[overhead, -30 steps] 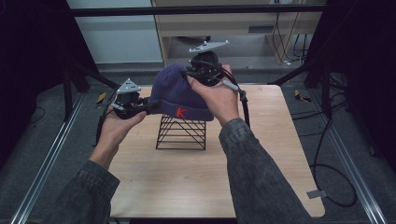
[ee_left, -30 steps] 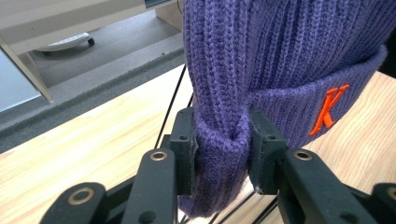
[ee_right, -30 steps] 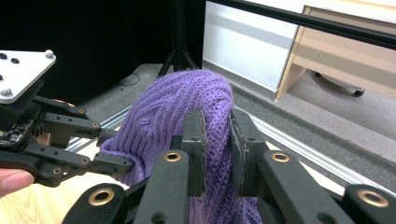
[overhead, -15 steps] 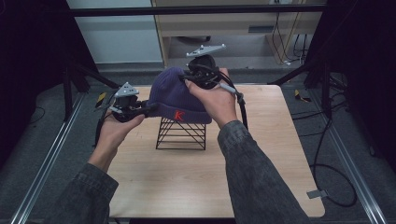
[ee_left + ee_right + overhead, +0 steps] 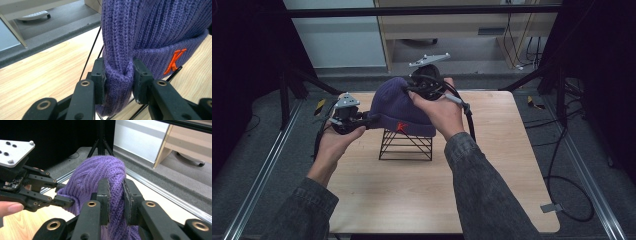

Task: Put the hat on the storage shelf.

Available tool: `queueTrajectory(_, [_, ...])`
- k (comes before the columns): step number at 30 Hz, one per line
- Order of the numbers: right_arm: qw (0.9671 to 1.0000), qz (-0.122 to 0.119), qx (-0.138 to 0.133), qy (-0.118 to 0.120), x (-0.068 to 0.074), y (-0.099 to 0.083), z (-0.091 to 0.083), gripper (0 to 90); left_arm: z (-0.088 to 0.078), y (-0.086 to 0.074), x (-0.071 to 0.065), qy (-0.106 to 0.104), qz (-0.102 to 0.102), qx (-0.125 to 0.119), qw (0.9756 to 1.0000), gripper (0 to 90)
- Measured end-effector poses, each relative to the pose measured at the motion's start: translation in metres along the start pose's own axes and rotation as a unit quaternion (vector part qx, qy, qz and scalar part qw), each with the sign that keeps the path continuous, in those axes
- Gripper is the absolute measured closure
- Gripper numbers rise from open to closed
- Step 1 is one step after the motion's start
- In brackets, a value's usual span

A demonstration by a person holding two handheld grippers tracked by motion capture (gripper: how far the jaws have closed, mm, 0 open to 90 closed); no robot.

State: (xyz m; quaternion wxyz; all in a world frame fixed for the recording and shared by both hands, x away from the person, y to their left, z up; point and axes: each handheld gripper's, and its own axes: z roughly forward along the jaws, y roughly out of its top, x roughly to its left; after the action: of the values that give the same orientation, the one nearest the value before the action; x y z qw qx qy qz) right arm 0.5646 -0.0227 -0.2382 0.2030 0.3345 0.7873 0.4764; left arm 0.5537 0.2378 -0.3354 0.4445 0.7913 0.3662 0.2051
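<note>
A purple knitted beanie (image 5: 399, 107) with an orange K on its cuff hangs just above a black wire rack (image 5: 406, 145) on the wooden table (image 5: 492, 190). My left gripper (image 5: 371, 120) is shut on the cuff's left edge, and the left gripper view shows the beanie (image 5: 150, 37) with its folded knit pinched between the pads (image 5: 100, 77) of the left gripper (image 5: 117, 78). My right gripper (image 5: 412, 89) is shut on the crown at the back right, and its own view has the beanie (image 5: 95, 177) bunched in the right gripper (image 5: 116, 190). The left gripper (image 5: 67, 201) also appears there.
The wire rack stands near the table's middle, slightly left. Behind the table are a wooden shelf unit (image 5: 462, 30) and a pale panel (image 5: 337, 35). Black stand legs (image 5: 307, 85) and cables (image 5: 557, 165) lie around the table on the grey floor.
Both hands have carried the beanie slightly up and toward the back; it now sits a little higher over the wire rack. Both grips are unchanged.
</note>
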Motion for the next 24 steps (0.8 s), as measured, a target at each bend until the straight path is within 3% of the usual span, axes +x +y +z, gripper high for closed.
queueTrajectory(15, [0.9993,-0.023,0.028,0.001,0.004,-0.01,0.007,77.1,0.006,-0.016,0.0,-0.004,-0.007,0.009,0.9999,67.0])
queueTrajectory(24, [0.9988,-0.021,0.043,0.008,0.004,-0.026,0.015,77.1,0.015,-0.031,-0.001,-0.01,-0.009,0.02,0.9997,66.9])
